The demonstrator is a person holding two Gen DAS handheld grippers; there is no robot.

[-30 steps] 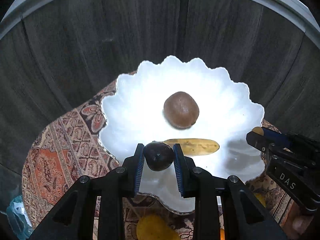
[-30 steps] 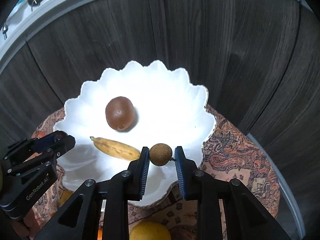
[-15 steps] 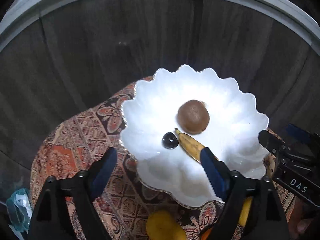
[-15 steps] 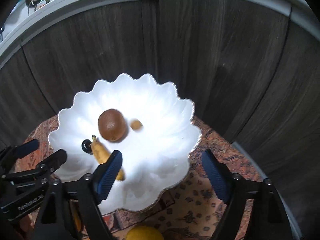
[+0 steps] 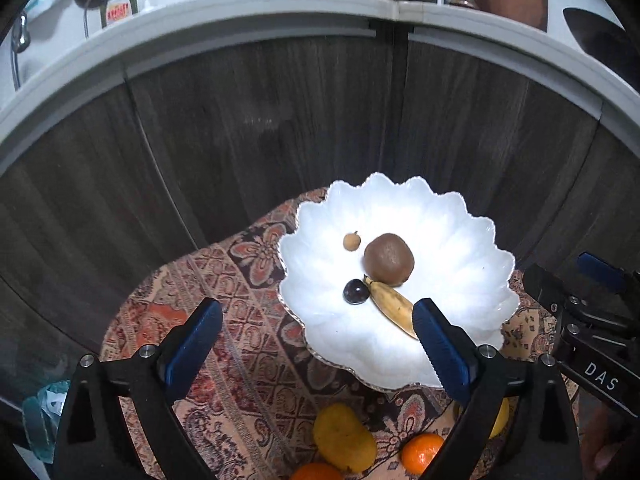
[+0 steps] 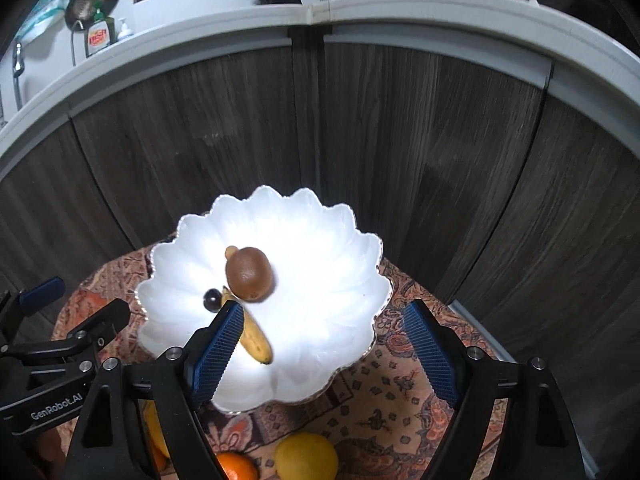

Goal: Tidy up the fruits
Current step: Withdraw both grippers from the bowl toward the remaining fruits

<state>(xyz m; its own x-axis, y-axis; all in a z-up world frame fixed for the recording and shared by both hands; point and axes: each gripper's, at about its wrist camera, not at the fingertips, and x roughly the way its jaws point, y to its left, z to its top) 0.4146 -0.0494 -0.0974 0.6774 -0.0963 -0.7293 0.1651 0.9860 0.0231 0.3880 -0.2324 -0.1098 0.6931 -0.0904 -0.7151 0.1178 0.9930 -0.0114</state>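
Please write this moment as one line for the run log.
left claw: open, empty, just opened | right claw: open, empty | dish: kiwi, banana, dark grape, small brown fruit

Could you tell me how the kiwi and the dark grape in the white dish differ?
The kiwi is brown, matte and much larger; the dark grape is small, nearly black and glossy. The kiwi is oval, the grape round. Both lie in the white dish, beside the banana.

Glossy white scalloped bowl [image 5: 460, 216] on patterned woven cloth [image 5: 240, 320]; matt dark wood-grain cabinet doors [image 5: 280, 128].
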